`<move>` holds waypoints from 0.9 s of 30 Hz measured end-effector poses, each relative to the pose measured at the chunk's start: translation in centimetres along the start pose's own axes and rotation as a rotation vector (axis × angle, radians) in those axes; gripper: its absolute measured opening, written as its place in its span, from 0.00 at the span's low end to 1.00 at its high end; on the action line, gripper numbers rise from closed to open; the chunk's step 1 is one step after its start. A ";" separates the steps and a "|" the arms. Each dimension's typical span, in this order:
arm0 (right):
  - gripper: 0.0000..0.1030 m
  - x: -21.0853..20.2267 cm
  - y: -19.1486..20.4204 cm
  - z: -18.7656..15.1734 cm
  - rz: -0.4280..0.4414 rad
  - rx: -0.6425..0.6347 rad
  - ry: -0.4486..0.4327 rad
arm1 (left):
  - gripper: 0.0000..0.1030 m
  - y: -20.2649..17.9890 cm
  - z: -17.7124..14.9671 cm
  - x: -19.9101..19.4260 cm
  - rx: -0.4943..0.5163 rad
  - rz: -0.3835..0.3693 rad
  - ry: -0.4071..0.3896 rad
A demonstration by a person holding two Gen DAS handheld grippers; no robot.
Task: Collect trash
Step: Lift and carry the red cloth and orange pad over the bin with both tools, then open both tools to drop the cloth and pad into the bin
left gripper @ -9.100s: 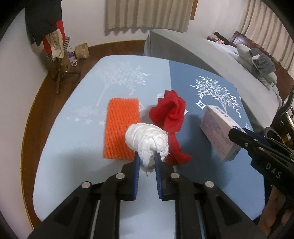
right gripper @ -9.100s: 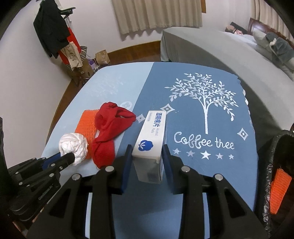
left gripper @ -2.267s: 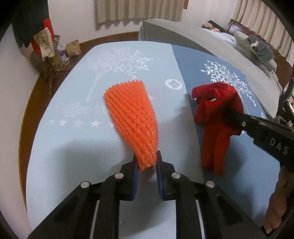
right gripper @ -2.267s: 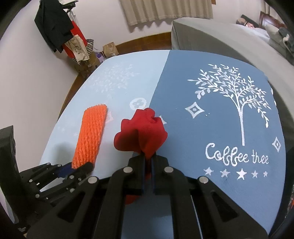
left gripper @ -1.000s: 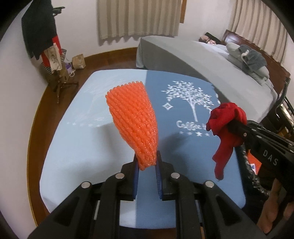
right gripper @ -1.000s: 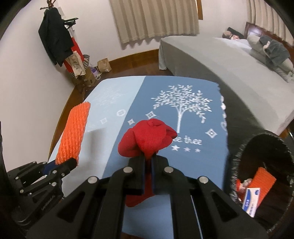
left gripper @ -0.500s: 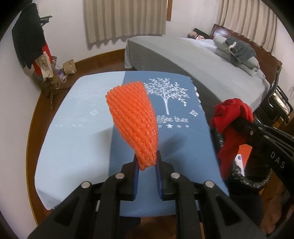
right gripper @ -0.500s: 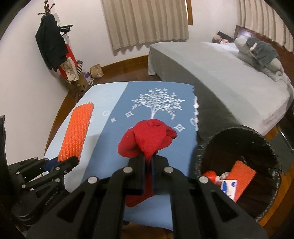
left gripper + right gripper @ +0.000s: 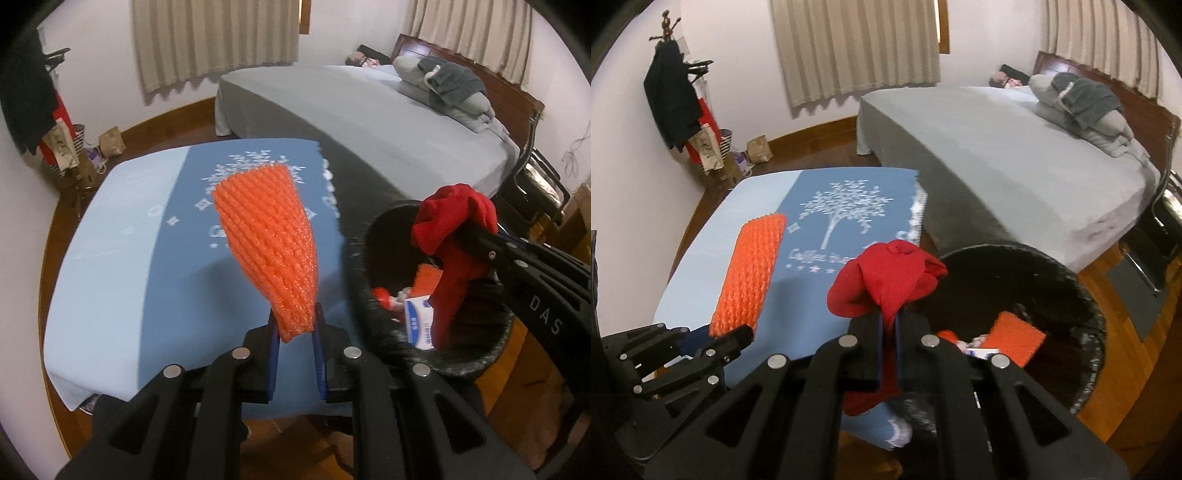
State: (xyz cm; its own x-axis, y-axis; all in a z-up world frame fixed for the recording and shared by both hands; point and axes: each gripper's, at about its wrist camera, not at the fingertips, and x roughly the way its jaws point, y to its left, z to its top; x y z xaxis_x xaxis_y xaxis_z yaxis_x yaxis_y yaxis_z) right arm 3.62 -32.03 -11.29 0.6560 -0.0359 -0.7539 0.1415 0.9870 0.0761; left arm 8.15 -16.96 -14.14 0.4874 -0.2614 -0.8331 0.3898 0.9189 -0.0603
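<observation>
My left gripper is shut on the lower end of an orange foam net sleeve, which stands up over the near edge of the blue table cloth. The same orange foam net sleeve shows at the left of the right wrist view. My right gripper is shut on a crumpled red cloth that hangs over the rim of the black trash bin. The red cloth dangles above the bin in the left wrist view. Inside the bin lie a white-and-blue box and an orange piece.
A grey bed fills the right and back, with folded bedding near its headboard. A coat rack with dark clothes and bags stands by the far left wall. Wooden floor surrounds the bin; a metal chair frame is at the right.
Both grippers have swung to the right, off the table and towards the bin, each still holding its item. The bin's opening has come into fuller view under the red cloth.
</observation>
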 end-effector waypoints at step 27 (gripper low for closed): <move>0.04 2.4 -14.7 -1.9 -0.086 0.091 0.072 | 0.16 -14.4 1.6 7.5 0.111 -0.091 0.115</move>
State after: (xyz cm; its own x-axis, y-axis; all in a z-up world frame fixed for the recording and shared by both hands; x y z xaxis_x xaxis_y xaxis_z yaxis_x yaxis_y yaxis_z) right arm 1.73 -46.33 -15.47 0.5840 -0.1048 -0.8050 0.2638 0.9623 0.0660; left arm 7.46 -32.58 -18.69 0.3559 -0.3009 -0.8848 0.5149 0.8532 -0.0830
